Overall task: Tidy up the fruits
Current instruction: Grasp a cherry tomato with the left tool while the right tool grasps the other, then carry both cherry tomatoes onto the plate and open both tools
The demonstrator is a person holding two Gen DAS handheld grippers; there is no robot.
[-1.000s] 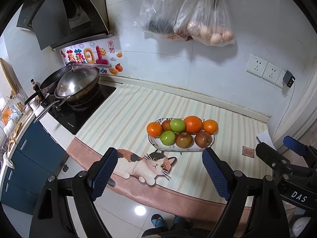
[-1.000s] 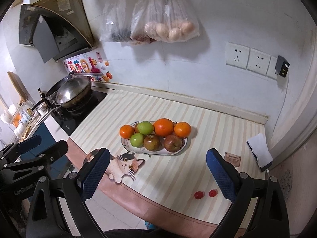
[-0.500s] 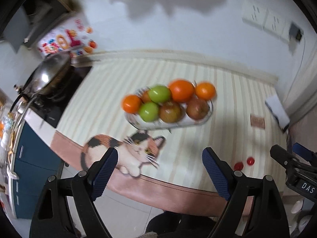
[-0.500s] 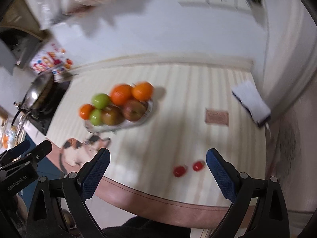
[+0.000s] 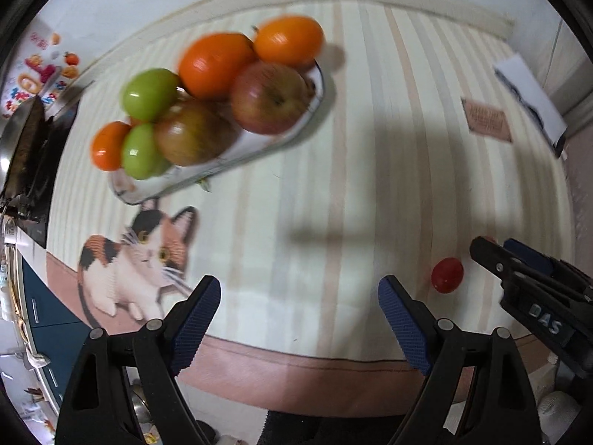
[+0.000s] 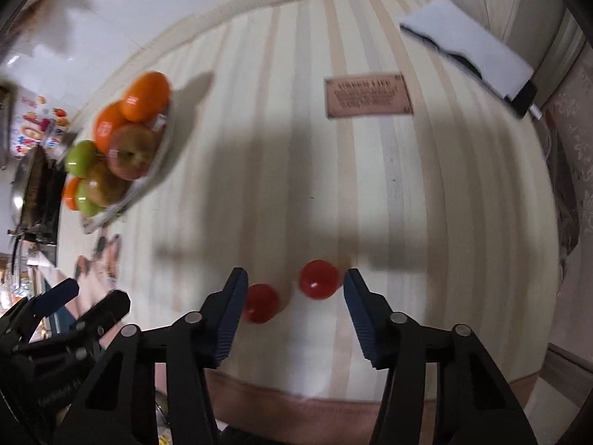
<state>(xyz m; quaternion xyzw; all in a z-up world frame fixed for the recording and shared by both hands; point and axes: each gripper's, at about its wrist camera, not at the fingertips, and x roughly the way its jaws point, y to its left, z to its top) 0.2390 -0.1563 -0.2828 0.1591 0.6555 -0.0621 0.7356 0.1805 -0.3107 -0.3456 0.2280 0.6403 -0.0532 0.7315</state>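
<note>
A white oval plate (image 5: 259,148) holds oranges, green fruits and apples; it also shows at the left of the right wrist view (image 6: 148,181). Two small red tomatoes lie on the striped cloth near its front edge. My right gripper (image 6: 294,289) is open, its tips just above the cloth, with one tomato (image 6: 318,279) between the fingers beside the right finger and the other tomato (image 6: 261,302) against the left finger. The left wrist view shows one tomato (image 5: 447,275) next to the right gripper's fingers. My left gripper (image 5: 299,296) is open and empty over the cloth's front.
A brown label (image 6: 368,96) is on the cloth behind the tomatoes. A white folded item (image 6: 470,46) lies at the back right by the wall. A cat picture (image 5: 141,256) marks the cloth's front left. A wok and stove (image 5: 26,148) stand at far left.
Both grippers have dropped down and forward toward the cloth. The right gripper has come down around the two tomatoes. The plate now sits larger and further left in both views.
</note>
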